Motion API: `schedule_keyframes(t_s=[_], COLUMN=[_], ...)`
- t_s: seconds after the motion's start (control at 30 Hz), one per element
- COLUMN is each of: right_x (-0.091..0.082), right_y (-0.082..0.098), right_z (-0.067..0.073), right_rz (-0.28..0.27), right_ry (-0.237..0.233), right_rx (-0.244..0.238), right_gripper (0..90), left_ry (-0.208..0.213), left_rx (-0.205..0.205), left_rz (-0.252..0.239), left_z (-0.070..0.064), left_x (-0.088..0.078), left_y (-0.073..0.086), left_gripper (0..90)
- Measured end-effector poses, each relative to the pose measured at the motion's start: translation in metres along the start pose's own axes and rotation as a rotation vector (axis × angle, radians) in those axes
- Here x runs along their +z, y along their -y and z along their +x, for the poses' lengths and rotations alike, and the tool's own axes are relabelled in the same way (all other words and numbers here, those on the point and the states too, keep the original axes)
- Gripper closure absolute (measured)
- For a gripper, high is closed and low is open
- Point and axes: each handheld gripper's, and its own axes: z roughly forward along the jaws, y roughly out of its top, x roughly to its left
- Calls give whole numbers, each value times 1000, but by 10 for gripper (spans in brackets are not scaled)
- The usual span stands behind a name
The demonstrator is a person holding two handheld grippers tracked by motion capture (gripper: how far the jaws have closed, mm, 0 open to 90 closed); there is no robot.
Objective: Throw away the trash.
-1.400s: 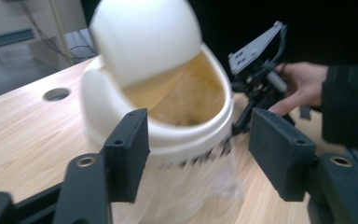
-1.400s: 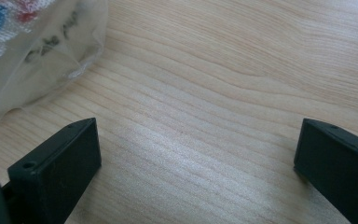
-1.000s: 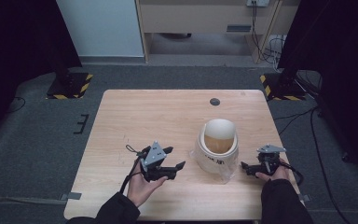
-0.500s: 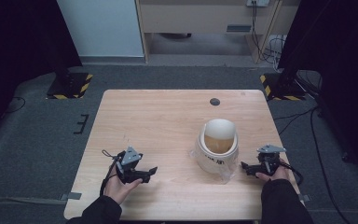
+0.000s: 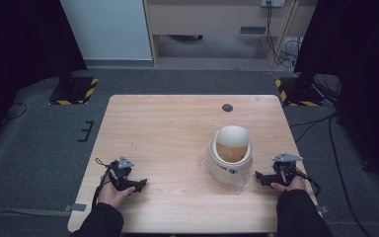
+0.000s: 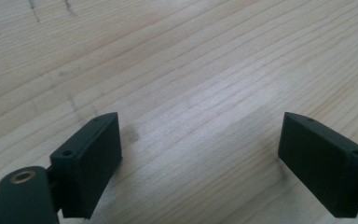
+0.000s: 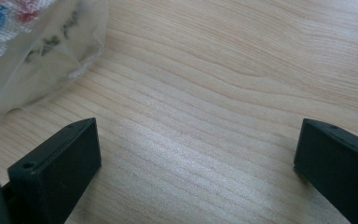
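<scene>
A white bowl [image 5: 232,143] with a tan inside stands right of the table's middle, inside a clear printed plastic bag [image 5: 228,174]. My left gripper [image 5: 140,185] rests low on the wood at the near left, well apart from the bowl. Its jaws have just been opening and stand wide in the left gripper view [image 6: 200,154], with bare wood between them. My right gripper [image 5: 259,176] lies near the right edge, its tips pointing at the bag from a short way off. It is open [image 7: 196,158] and holds nothing, and the bag's crinkled edge [image 7: 37,46] shows beyond its left jaw.
The wooden table [image 5: 168,128] has a small black round spot [image 5: 227,107] near its far edge. Grey carpet surrounds it, with stand feet marked in yellow and black [image 5: 74,91] at the far corners and cables [image 5: 286,49] at the back right.
My left hand has slid left and toward the near edge, away from the bowl, and sunk to the tabletop. The right hand and the bowl have stayed put.
</scene>
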Motion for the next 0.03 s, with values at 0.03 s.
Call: schedule_keyframes(t_s=[0.03], right_x=[0], right_y=[0], right_z=[0], right_rz=[1], right_ry=[0], right_rx=[-2], right_gripper=[7], left_ry=[-2], left_rx=[-1], left_rz=[-2], left_z=[1], left_x=[0], left_y=[0], left_gripper=[115])
